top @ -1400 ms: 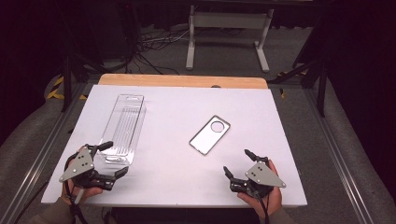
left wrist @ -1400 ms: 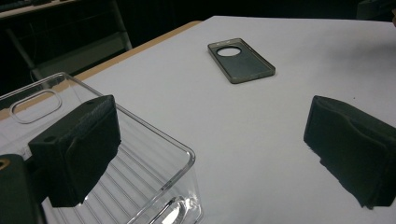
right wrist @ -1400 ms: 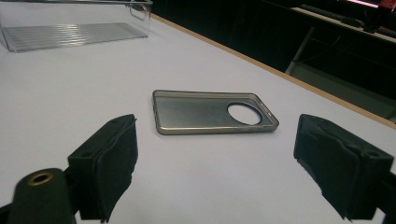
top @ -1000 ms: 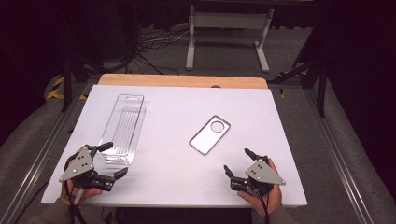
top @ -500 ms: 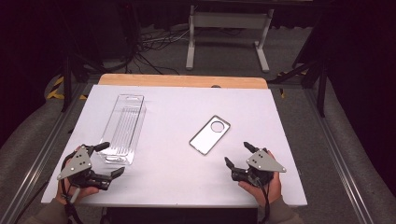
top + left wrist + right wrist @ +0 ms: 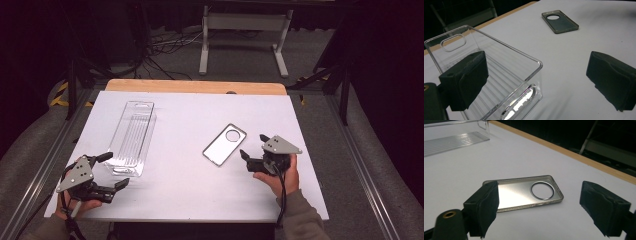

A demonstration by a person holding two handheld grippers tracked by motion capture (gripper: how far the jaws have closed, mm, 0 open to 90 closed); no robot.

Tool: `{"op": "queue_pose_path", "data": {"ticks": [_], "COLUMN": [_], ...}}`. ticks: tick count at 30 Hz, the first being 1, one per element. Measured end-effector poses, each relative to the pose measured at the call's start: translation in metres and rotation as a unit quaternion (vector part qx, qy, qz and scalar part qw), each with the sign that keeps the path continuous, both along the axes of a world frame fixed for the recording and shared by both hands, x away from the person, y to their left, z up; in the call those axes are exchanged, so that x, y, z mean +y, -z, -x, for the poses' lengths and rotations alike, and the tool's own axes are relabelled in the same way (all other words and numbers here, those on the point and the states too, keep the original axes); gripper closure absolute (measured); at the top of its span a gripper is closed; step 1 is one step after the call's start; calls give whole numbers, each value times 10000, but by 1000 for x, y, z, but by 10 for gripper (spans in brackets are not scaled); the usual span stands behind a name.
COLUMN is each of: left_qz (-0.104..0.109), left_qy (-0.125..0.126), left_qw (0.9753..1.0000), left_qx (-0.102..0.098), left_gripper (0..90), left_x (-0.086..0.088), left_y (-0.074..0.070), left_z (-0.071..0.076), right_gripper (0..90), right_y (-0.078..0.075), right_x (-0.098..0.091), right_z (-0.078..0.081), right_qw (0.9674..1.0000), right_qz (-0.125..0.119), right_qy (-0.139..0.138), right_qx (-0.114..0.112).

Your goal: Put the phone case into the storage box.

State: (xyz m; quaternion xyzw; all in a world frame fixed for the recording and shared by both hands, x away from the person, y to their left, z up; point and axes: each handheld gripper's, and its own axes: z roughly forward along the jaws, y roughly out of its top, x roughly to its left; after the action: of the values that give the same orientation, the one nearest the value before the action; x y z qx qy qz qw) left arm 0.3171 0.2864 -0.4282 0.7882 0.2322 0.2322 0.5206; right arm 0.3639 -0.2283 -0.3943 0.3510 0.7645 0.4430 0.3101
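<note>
A clear ribbed plastic tray [image 6: 131,137] lies lengthwise on the left of the white table [image 6: 190,195]. My left gripper [image 6: 114,171] is open at its near end. In the left gripper view the tray's [image 6: 499,67] near corner sits between the wide jaws of the left gripper [image 6: 537,75], with no pad pressing on it. A grey phone case [image 6: 225,144] with a round camera hole lies flat right of centre. My right gripper [image 6: 254,146] is open just right of it. In the right gripper view the case [image 6: 524,192] lies just ahead of the right gripper [image 6: 544,207].
A wooden strip [image 6: 195,86] runs along the table's far edge, with a metal stand [image 6: 245,30] and cables on the floor beyond. Metal rails [image 6: 360,170] flank the table. White surface lies bare between tray and case.
My right gripper has moved away from the table's front edge, up to the phone case's right side. The left gripper has barely shifted. Tray and case lie as before.
</note>
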Motion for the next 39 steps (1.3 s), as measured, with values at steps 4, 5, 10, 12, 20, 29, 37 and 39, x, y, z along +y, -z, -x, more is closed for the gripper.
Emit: {"op": "queue_pose_path", "data": {"ticks": [4,5,10,12,20,29,37,39], "left_qz": [-15,-8,9,-8,-27,-78,-67,-77], "left_qy": [15,12,21,29,46,91,133,146], "left_qw": [10000,10000,10000,10000,10000,9999,9999,9999], "left_qx": [-9,-10,-14,-24,3,-17,5,27], "left_gripper": [46,46,48,48,48,49,49,48], "left_x": [0,0,0,0,-1,-2,-4,-4], "left_y": [0,0,0,0,0,1,2,2], "left_z": [0,0,1,0,1,2,2,3], "right_gripper": [200,206,237,226,230,313,399,431], "right_y": [-1,-1,-2,-3,-6,8,23,26], "right_x": [0,1,9,12,10,7,5,4], "right_z": [-21,-26,-47,-55,-81,-113,-128,-131], "right_qw": [9995,9992,9985,9985,9971,9904,9819,9805], "right_qz": [-18,-16,147,247,156,270,547,559], "right_qy": [-59,-120,-146,-14,235,531,838,842], "right_qx": [309,378,498,486,713,1248,1606,1685]}}
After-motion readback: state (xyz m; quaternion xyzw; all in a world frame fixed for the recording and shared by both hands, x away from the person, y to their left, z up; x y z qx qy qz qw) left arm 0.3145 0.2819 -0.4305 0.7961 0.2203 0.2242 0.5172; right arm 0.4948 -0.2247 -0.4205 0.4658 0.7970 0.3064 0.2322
